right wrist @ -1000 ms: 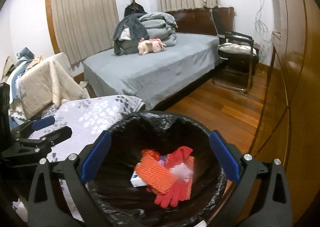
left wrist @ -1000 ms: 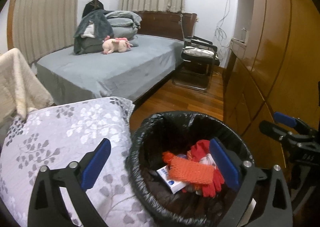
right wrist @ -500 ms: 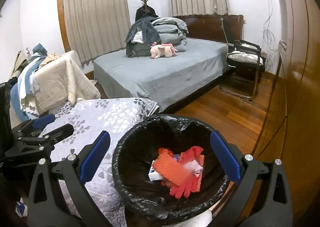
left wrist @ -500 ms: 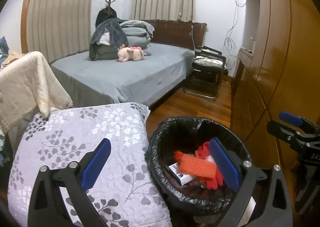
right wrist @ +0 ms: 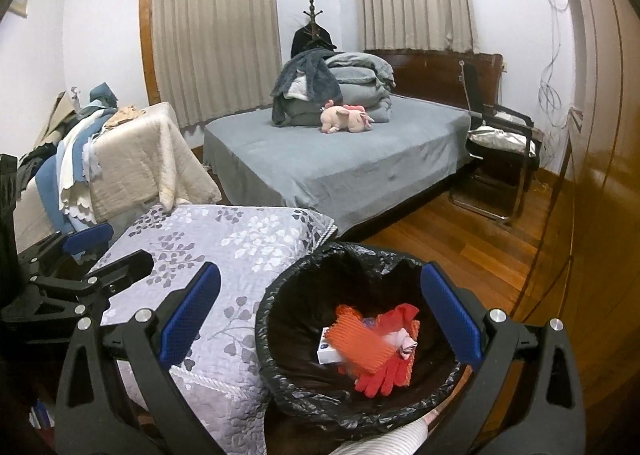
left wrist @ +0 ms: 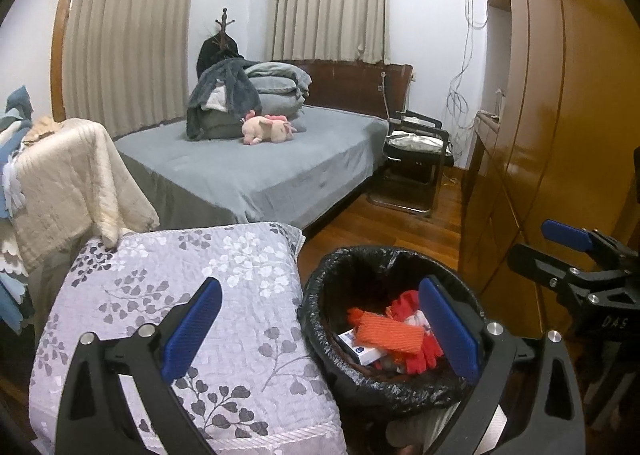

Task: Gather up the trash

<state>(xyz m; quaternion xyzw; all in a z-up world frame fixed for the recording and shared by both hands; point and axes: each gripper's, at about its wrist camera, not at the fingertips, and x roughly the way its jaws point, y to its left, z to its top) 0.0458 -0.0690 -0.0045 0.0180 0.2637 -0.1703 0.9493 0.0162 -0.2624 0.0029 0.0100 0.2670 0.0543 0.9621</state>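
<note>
A bin lined with a black bag (left wrist: 316, 307) (right wrist: 272, 331) stands on the floor beside a quilted stool. In it lie an orange mesh piece (left wrist: 390, 337) (right wrist: 362, 343), red gloves (left wrist: 424, 351) (right wrist: 380, 377) and a small white box (left wrist: 360, 349) (right wrist: 326, 351). My left gripper (left wrist: 320, 331) is open and empty above the stool and the bin's left rim. My right gripper (right wrist: 320, 319) is open and empty above the bin. Each gripper also shows in the other's view: the right one (left wrist: 560, 255), the left one (right wrist: 100, 255).
A floral grey quilt (left wrist: 180, 295) (right wrist: 240, 239) covers the stool left of the bin. A grey bed (left wrist: 260, 163) with folded blankets and a pink plush toy (left wrist: 268, 127) lies beyond. A black chair (left wrist: 416, 159) stands by it. A wooden wardrobe (left wrist: 560, 135) runs along the right.
Both grippers have pulled up and back from the bin, so it looks smaller and lower in both views. Both stay open and empty. The bin's contents have not moved.
</note>
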